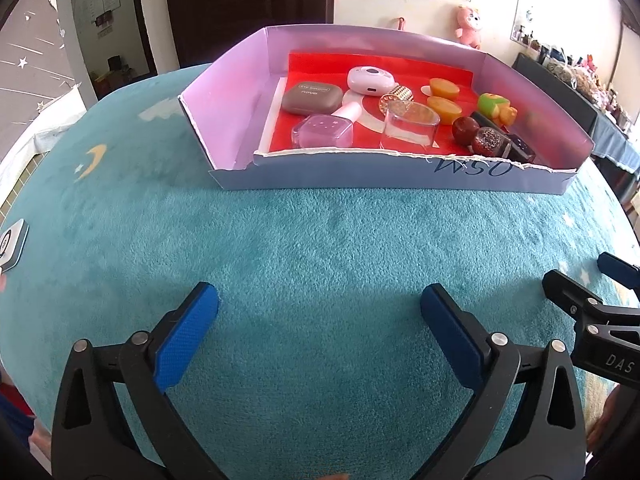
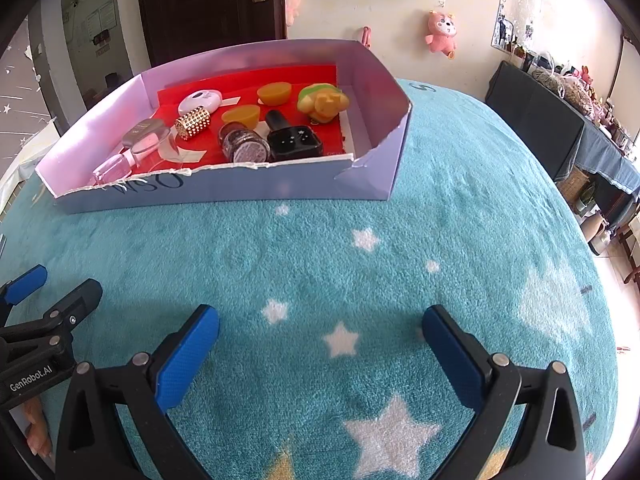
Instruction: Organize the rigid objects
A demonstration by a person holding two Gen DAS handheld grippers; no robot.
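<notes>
**Both my grippers wide open, all the little things in the box**

My left gripper [image 1: 320, 336] has its blue pads far apart and holds nothing. It hangs over the fuzzy teal blanket [image 1: 320, 240]. My right gripper [image 2: 320, 356] is spread just as wide and is empty too, above the white stars on the blanket.

The cardboard box [image 1: 400, 178] sits on the blanket, well apart from both grippers. Its floor is red. Inside I see a grey case [image 1: 312, 97], a white round case [image 1: 370, 79], a sparkly gold roller [image 1: 397, 97], a clear cup [image 1: 410, 126] and a pink nail polish bottle [image 1: 322, 131]. Two orange cups [image 1: 444, 98] sit near a green and yellow toy [image 1: 497, 109]. A glitter jar [image 2: 243, 145] lies touching a black nail polish bottle [image 2: 292, 140] at the front wall.

A pink plush toy [image 2: 441, 32] hangs on the wall behind.
</notes>
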